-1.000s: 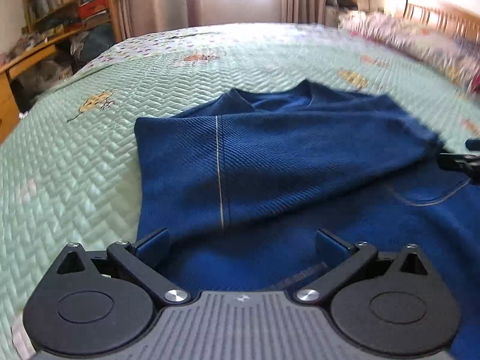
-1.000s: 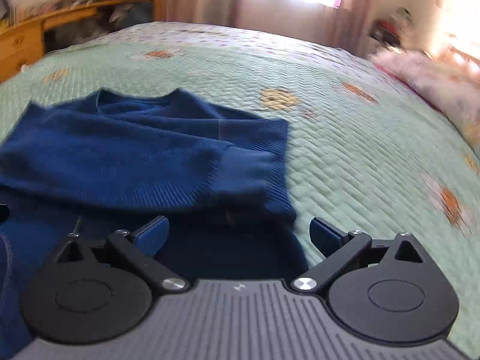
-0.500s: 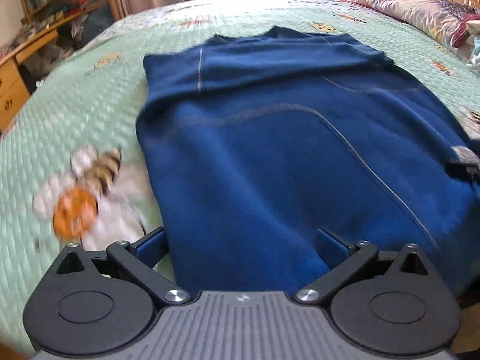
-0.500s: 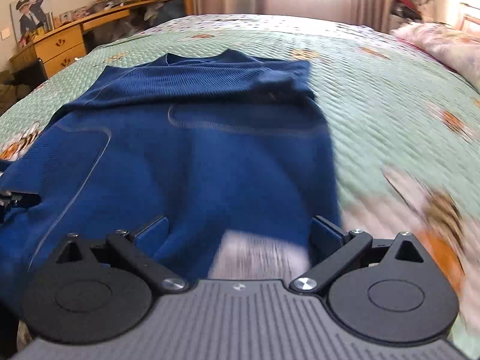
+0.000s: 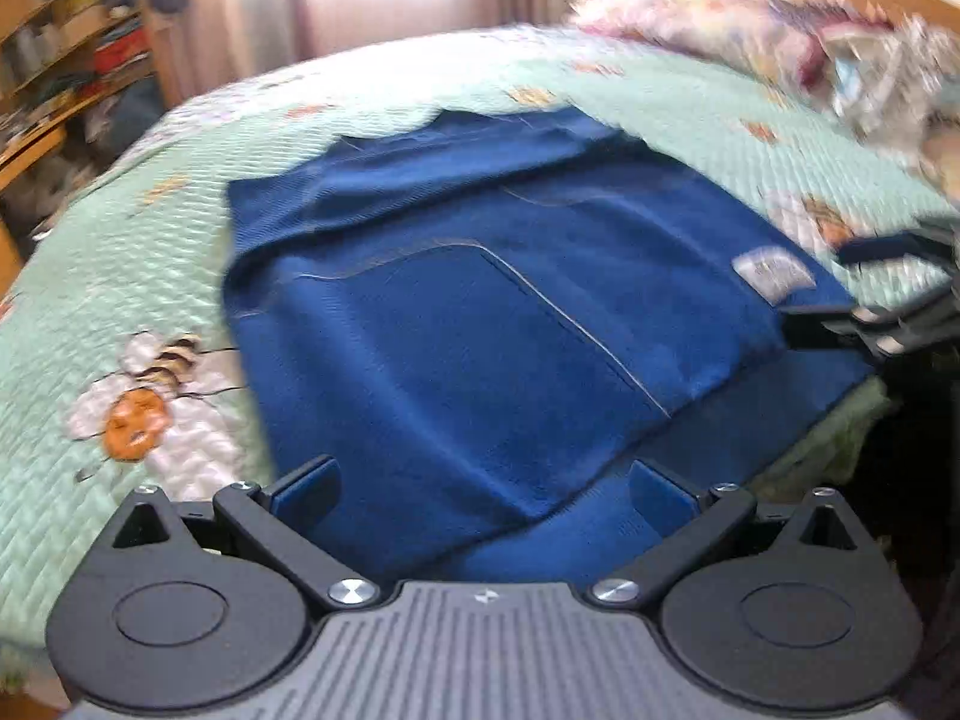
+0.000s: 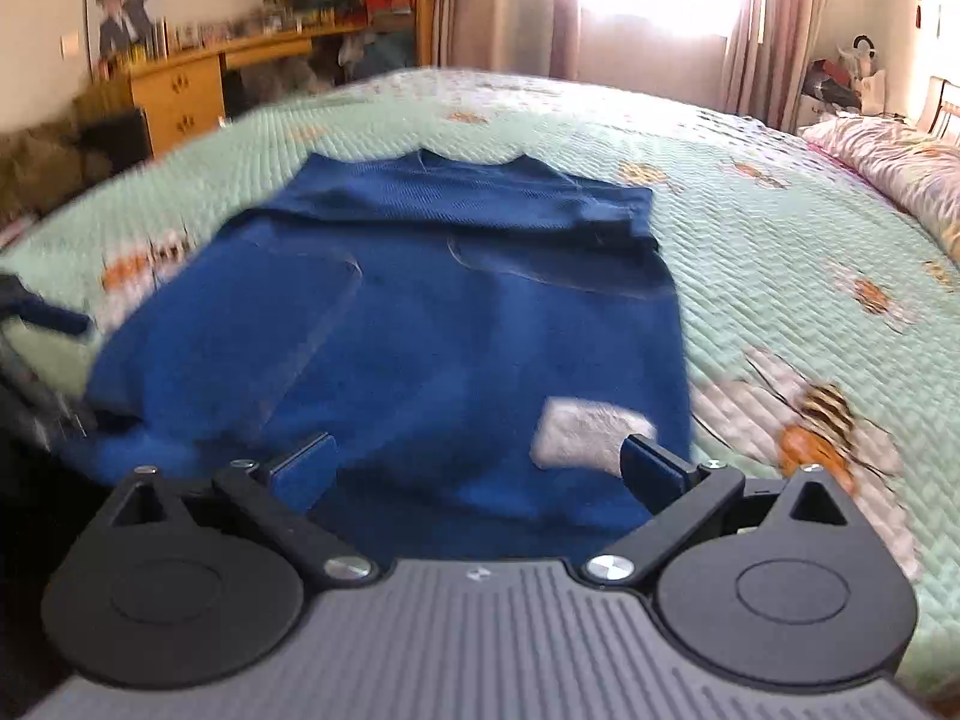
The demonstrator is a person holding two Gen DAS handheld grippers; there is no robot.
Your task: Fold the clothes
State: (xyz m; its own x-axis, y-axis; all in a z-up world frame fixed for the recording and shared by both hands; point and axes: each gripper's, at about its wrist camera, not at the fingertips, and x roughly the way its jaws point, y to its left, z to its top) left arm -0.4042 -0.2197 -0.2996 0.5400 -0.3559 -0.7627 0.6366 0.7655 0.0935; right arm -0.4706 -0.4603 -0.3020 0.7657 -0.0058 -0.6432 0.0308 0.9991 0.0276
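A dark blue sweater (image 5: 480, 312) lies flat on the bed, inside out, with both sleeves folded across its upper part and a white label (image 5: 774, 273) near the hem. It also shows in the right wrist view (image 6: 420, 324), label (image 6: 588, 429) by my right finger. My left gripper (image 5: 480, 489) is open over the hem's left corner. My right gripper (image 6: 477, 471) is open over the hem's right corner. The right gripper also shows in the left wrist view (image 5: 870, 288), at the right edge. Neither holds cloth.
The mint quilted bedspread (image 6: 780, 228) with bee and flower prints covers the bed. Pillows (image 6: 900, 150) lie at the right. A wooden desk (image 6: 180, 90) and shelves stand beyond the bed's left side. The bed's near edge is just below the hem.
Both grippers have drawn back from the folded sleeves to the sweater's hem at the near edge of the bed. Both stay open.
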